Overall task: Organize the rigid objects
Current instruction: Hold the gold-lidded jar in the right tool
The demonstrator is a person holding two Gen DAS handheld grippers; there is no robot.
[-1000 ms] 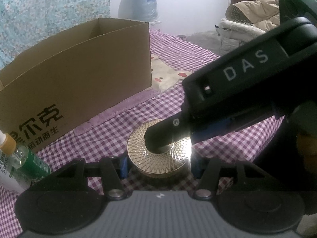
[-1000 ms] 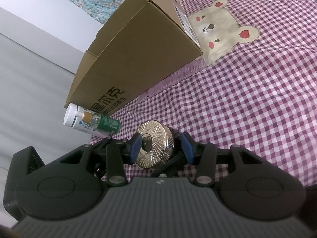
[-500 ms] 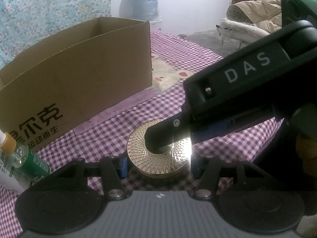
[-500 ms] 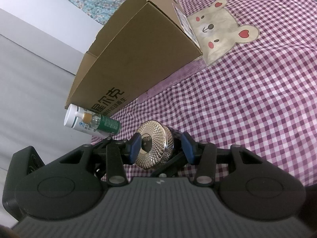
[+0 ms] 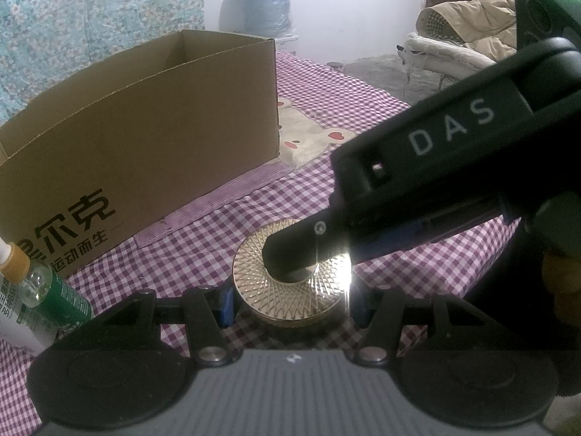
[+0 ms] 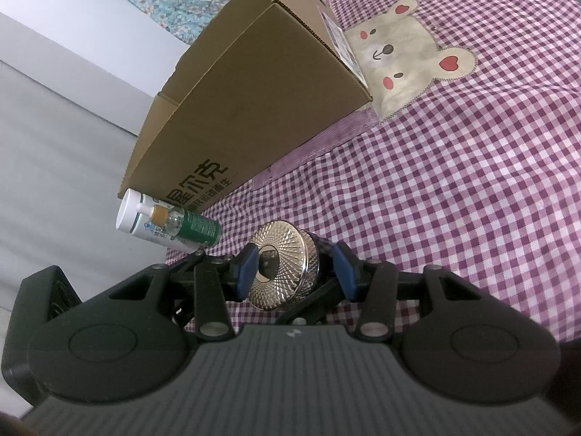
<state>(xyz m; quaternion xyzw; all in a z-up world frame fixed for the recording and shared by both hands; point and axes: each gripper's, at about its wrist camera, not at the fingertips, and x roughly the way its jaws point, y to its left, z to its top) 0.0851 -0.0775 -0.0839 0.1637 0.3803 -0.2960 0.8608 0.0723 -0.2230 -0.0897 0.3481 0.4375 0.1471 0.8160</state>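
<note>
So in the left wrist view, off to the far left of the left tongs (image 5: pixel 292 303) there's a green bottle with an orange neck (image 5: pixel 43 296) lying on the checked purple cloth (image 5: pixel 189 254), with a white bottle (image 5: pixel 16 327) right against it. Ahead and to the left of the tongs sits the open cardboard box (image 5: pixel 145 138) with black Chinese print on its side. Right between the blue pads (image 5: pixel 227 303) is the gold disc (image 5: pixel 290 290), a round patterned tin lying flat on the cloth. The pads sit at either side of it, but I can't tell if they actually press on it. Coming in from the right, the black right tongs (image 6: pixel 296 272) reach over the disc, one finger tip down on its dark centre.

From the right wrist view, the bottles are ahead-left, the box beyond them, and the disc sits between this pair's blue pads, which stand apart with gaps either side. A bear patch (image 6: pixel 399 54) is on the cloth ahead-right.
</note>
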